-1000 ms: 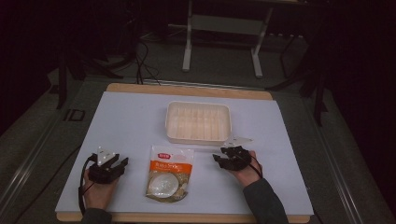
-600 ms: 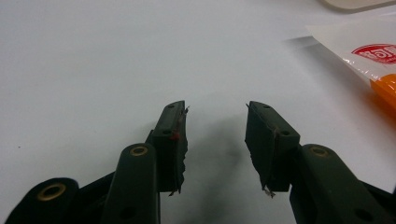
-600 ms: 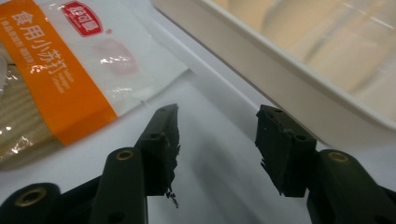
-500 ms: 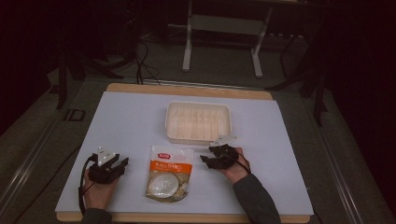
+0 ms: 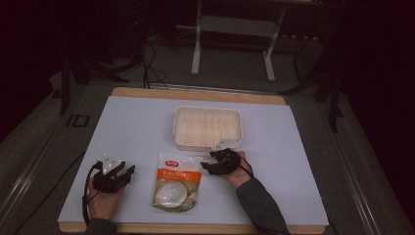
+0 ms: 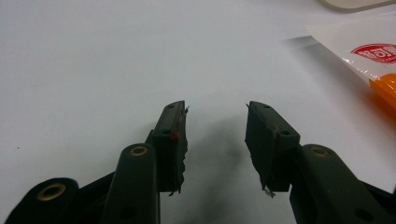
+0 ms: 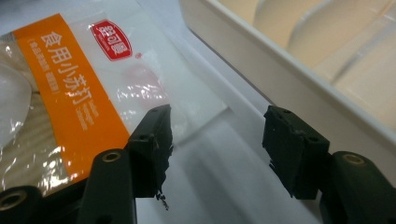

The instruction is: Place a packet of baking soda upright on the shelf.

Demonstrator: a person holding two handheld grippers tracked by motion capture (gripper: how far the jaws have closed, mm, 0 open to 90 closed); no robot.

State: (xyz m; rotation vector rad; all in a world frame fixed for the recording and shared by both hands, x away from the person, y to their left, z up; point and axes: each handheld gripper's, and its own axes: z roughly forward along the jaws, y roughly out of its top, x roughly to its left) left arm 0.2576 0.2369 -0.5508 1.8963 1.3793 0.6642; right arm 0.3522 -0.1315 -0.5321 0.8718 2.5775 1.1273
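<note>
My table (image 5: 147, 122) is a pale sheet over a wood-edged board, set in a dark room with a metal stand and loose cables on the floor behind it. Past the far edge I can make out little; the corners go to black.

From the high view, the cream tray (image 5: 208, 127) sits at the middle of the table, and the plastic packet (image 5: 176, 180) with the orange band lies just nearer to me, flat on the sheet. What is inside the packet is hard to tell: something pale and round behind clear film.

My left gripper (image 5: 113, 175) rests at the near left, well apart from the packet. In the left gripper view its jaws stand apart over bare table, with the packet's corner (image 6: 369, 51) cut off at the right edge.

My right gripper (image 5: 219, 163) sits between the packet's top right corner and the tray's near wall. The right gripper view shows what the high view cannot: the jaws released, holding nothing, one over the packet's clear edge (image 7: 140, 88), the other just beside the tray's wall (image 7: 261, 65).
</note>
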